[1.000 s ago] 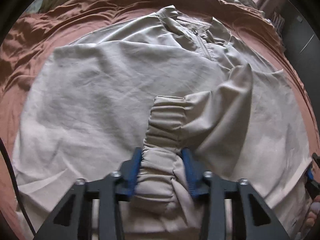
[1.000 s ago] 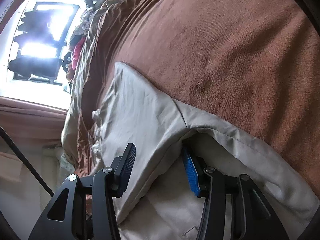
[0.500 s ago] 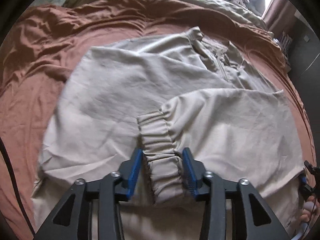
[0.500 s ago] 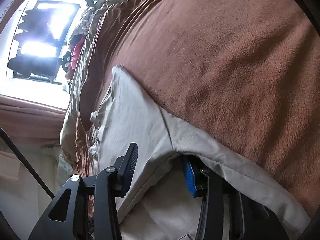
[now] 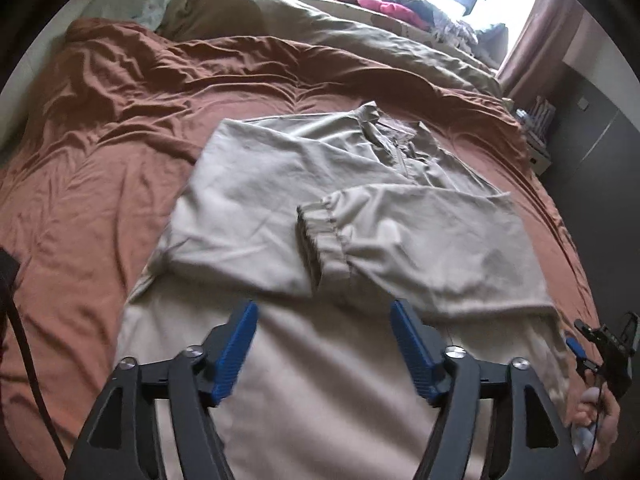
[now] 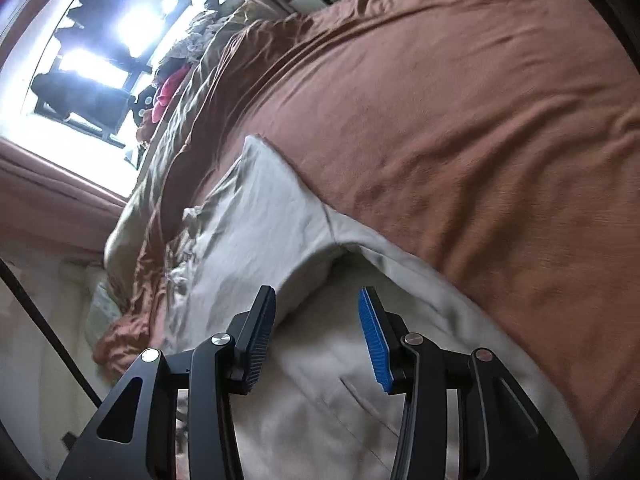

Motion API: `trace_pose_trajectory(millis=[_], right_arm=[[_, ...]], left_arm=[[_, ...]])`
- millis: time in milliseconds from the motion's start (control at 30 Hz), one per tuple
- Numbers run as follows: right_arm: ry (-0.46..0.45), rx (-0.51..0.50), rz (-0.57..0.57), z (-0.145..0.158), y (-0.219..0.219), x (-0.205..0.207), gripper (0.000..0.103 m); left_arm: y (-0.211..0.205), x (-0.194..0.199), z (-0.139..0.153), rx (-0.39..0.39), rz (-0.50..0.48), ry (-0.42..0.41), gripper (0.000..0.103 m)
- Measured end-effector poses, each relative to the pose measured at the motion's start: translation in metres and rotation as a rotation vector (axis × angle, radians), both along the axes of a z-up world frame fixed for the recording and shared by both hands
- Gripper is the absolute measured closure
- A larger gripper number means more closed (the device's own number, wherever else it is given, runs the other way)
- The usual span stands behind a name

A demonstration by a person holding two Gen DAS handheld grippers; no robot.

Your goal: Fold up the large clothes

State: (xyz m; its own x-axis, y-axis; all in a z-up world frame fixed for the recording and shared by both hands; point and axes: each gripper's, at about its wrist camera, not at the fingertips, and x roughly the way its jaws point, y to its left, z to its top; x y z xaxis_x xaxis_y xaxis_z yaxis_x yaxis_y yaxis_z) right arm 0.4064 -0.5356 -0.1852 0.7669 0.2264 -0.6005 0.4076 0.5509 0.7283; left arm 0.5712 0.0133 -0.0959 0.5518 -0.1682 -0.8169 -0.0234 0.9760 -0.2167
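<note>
A large beige jacket lies spread on the brown bed sheet, zip collar toward the window. One sleeve is folded across its front, and its elastic cuff rests in the middle. My left gripper hovers above the jacket's lower part, back from the cuff; its jaws are opening wide with nothing between them. My right gripper stands open over the jacket's side edge, and the cloth lies beyond and under its tips without being pinched. The right gripper also shows at the jacket's lower right corner, with a hand behind it.
An olive duvet is bunched along the far side of the bed, with a pile of clothes by the bright window. A dark cabinet and brown curtain stand past the bed's right edge. A black cable hangs at the left.
The left gripper let go of the sleeve cuff, opened wide and drew back and up; the cuff now lies on the jacket. The right gripper drew back from the jacket's edge.
</note>
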Motion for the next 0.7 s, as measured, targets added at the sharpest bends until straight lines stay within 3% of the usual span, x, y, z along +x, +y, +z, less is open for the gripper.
trace_pose_trajectory(millis=[100,167,267,400,533,700], right_arm=[[0.015,-0.043,0.015,0.009,0.008,-0.023,0.051],[0.017,-0.065,0.031,0.019,0.014,-0.033,0.035],[0.002,-0.125,0.040,0.040,0.019,-0.059,0.021],[-0.022,-0.173,0.039,0.063,0.025,-0.097,0.018],[-0.077,-0.216,0.040,0.079,0.031,-0.140,0.001],[-0.137,-0.259,0.053,0.091,0.033,-0.187,0.000]], left_arm=[[0.012,-0.032,0.010,-0.011,0.014,-0.041,0.014],[0.019,-0.050,0.016,-0.026,0.017,-0.058,0.013],[0.029,-0.079,0.028,-0.061,0.029,-0.082,0.008],[0.036,-0.116,0.043,-0.077,0.039,-0.124,0.002],[0.043,-0.164,0.060,-0.093,0.031,-0.172,0.001],[0.048,-0.215,0.078,-0.115,0.023,-0.205,0.001]])
